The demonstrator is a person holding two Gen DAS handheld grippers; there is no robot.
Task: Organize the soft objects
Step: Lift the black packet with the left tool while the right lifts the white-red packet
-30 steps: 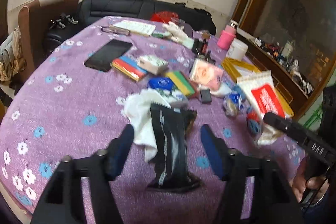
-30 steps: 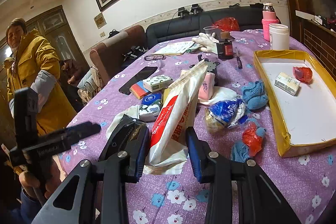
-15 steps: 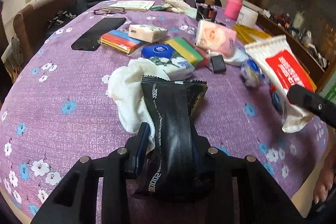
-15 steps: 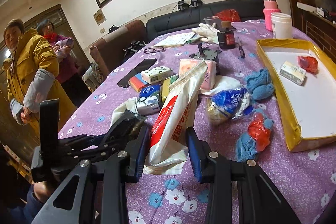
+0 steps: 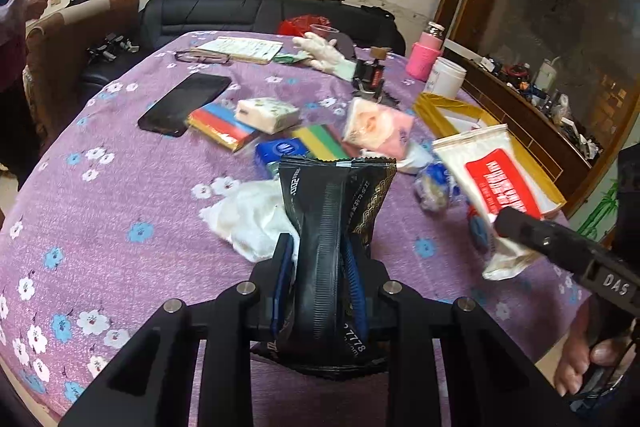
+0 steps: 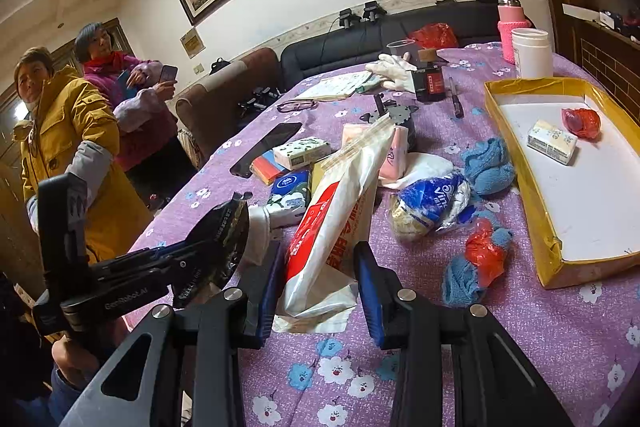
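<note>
Black pouch [image 5: 334, 227] stands upright between the fingers of the left gripper [image 5: 320, 259], pinched near its lower half; its crimped top edge rises above the fingertips. The jaws have just been closing, and the blue pads [image 5: 282, 267] now press both sides of the pouch. A white cloth [image 5: 248, 217] lies on the purple tablecloth [image 5: 120, 187] just behind and left of the pouch.

The right gripper [image 6: 316, 279] is clamped on a white-and-red bag [image 6: 336, 223], whose lower end sits between the pads while its sealed top tilts up and away. In the right wrist view the pouch [image 6: 224, 227] shows left of the bag, held off the tablecloth [image 6: 520, 347]. Right of the bag lie a blue-wrapped roll [image 6: 430, 203], blue knit pieces [image 6: 486, 167] and a yellow tray [image 6: 516, 163] holding a tissue pack [image 6: 552, 141] and a red wad [image 6: 582, 123].
</note>
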